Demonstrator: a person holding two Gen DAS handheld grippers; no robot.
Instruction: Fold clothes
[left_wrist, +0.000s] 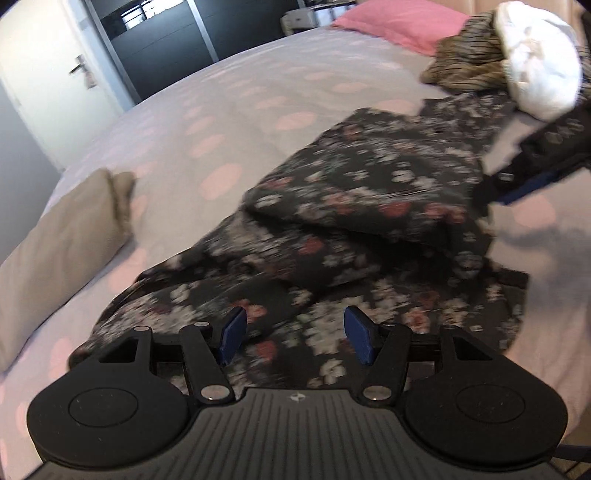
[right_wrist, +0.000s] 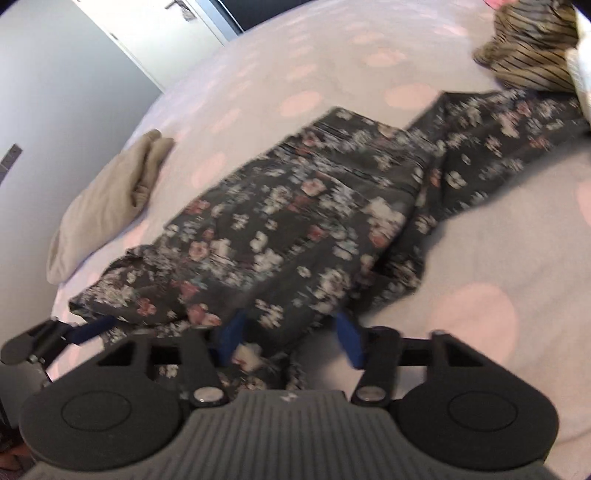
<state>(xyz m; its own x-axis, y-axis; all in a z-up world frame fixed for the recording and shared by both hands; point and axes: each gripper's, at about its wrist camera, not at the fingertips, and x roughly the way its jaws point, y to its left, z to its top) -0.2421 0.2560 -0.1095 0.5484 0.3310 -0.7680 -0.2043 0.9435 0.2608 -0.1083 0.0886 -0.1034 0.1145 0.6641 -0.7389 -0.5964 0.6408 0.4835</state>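
Observation:
A dark floral garment (left_wrist: 369, 192) lies partly folded on the bed, with one layer turned over on top of another. My left gripper (left_wrist: 295, 334) hovers open over its near end, its blue pads (left_wrist: 234, 334) wide apart with only fabric below them. In the right wrist view the same garment (right_wrist: 295, 206) stretches away from my right gripper (right_wrist: 291, 338), whose jaws stand open with the near hem lying loose between them. The left gripper (right_wrist: 55, 339) shows at the garment's left corner. The right gripper (left_wrist: 517, 177) sits at the garment's right edge.
The bed cover (left_wrist: 221, 110) is pale with pink dots. A folded beige garment (left_wrist: 55, 251) lies at the left edge. A brown striped garment (left_wrist: 465, 62) and a white one (left_wrist: 535, 59) are piled at the far right by a pink pillow (left_wrist: 399, 22). A door (left_wrist: 55, 74) stands beyond.

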